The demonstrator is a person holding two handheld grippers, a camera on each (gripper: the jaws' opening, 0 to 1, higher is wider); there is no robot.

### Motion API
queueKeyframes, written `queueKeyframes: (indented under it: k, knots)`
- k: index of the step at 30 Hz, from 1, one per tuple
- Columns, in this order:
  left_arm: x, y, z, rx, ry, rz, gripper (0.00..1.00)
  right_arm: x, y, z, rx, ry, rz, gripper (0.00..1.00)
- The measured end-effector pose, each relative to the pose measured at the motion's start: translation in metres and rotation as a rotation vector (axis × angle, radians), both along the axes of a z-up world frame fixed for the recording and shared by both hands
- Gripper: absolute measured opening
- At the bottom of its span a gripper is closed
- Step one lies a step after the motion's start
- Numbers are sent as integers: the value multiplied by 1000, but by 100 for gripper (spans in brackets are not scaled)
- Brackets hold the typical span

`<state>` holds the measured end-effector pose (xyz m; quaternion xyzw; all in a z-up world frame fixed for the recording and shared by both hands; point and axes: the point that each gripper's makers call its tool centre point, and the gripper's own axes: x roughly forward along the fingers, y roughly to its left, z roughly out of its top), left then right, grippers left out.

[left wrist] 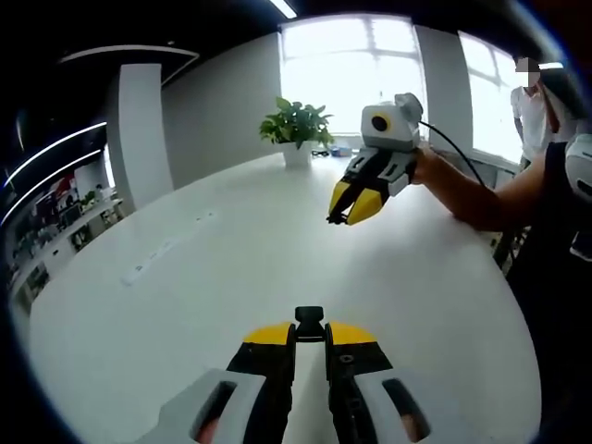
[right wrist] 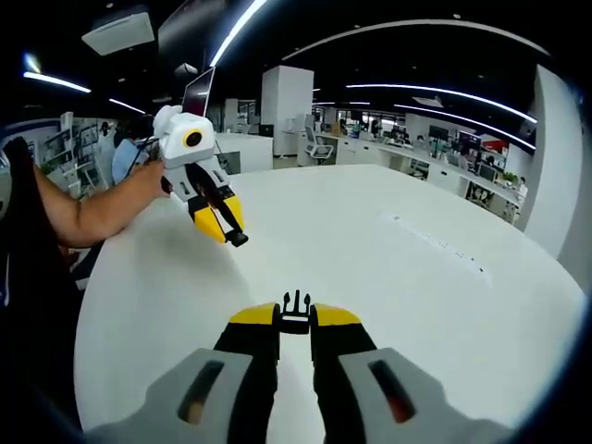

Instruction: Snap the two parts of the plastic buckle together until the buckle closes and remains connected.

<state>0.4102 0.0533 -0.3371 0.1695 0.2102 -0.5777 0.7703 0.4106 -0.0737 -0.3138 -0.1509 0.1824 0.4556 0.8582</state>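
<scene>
My left gripper (left wrist: 309, 337) is shut on a black socket half of the buckle (left wrist: 309, 321), which pokes out past its yellow tips. My right gripper (right wrist: 295, 321) is shut on the black pronged half of the buckle (right wrist: 295, 308), prongs pointing away. Both hover above the white table (left wrist: 213, 268), well apart and facing each other. In the left gripper view the right gripper (left wrist: 344, 213) hangs at upper right, held by a hand. The right gripper view has the left gripper (right wrist: 229, 231) at upper left, with the socket half (right wrist: 240, 239) at its tip.
A potted green plant (left wrist: 296, 129) stands at the table's far edge by the bright windows. A person (left wrist: 532, 106) stands at the far right. Small markings (right wrist: 435, 242) lie on the white table (right wrist: 370, 231). Office desks (right wrist: 370, 148) fill the background.
</scene>
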Motion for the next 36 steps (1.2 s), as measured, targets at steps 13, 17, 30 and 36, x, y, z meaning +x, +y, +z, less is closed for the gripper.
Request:
queueKeyframes:
  k: [13, 17, 30, 36]
  knots:
    - [-12, -3, 5, 3, -11, -30, 10, -13, -1, -2, -9, -5, 8, 11]
    - [-18, -1, 1, 15, -9, -37, 10, -17, -1, -5, -12, -5, 8, 11]
    - [-28, 4, -1, 18, -4, -36, 10, -27, -3, -8, -11, 0, 1, 11]
    - [-33, 9, -6, 23, 2, -35, 10, -32, -6, -11, -13, 5, -4, 11]
